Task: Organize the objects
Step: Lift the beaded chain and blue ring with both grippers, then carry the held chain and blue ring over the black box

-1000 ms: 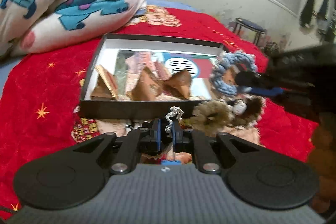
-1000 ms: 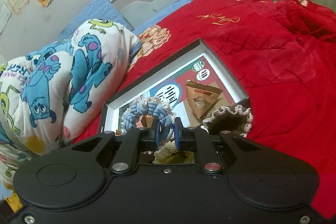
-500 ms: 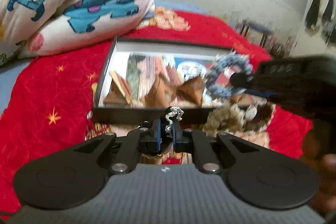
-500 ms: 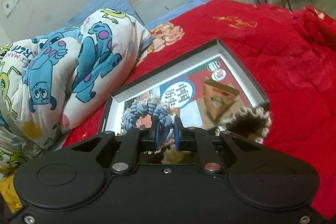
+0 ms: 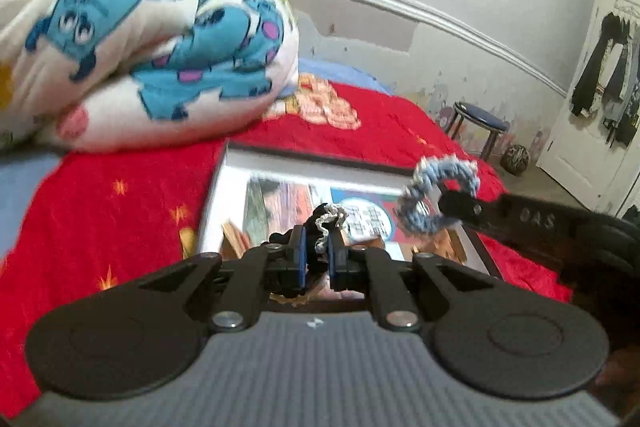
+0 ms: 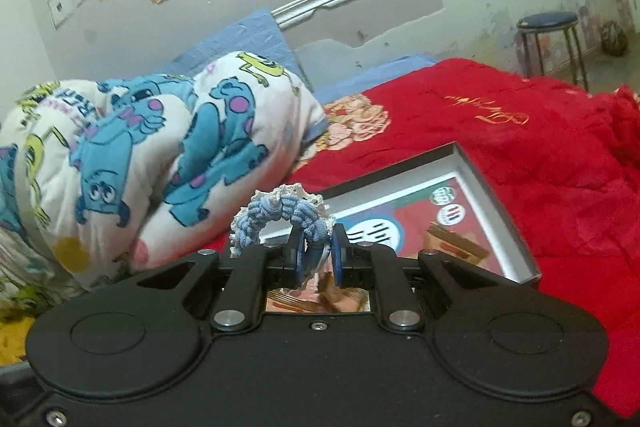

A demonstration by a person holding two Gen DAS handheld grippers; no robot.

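My left gripper (image 5: 316, 251) is shut on a black scrunchie with a white lace edge (image 5: 326, 221) and holds it above the near side of a shallow black box (image 5: 320, 163) on the red bedspread (image 5: 120, 211). Brown triangular packets (image 6: 452, 243) lie in the box. In the left wrist view my right gripper (image 5: 452, 205) reaches in from the right. It is shut on a blue knitted scrunchie with pale trim (image 5: 424, 195), lifted over the box. The right wrist view shows that gripper (image 6: 318, 251) pinching the blue scrunchie (image 6: 276, 211) just before the box's rim (image 6: 496, 203).
A folded blanket with blue cartoon monsters (image 5: 140, 47) lies to the left behind the box. The bed runs along the wall. A blue stool (image 5: 480, 119) and a door hung with dark clothes (image 5: 600, 67) stand beyond the bed's far right end.
Both grippers have risen with their scrunchies. The left view now looks higher, with the box lower and closer under the fingers. The blue scrunchie hangs clear above the box.
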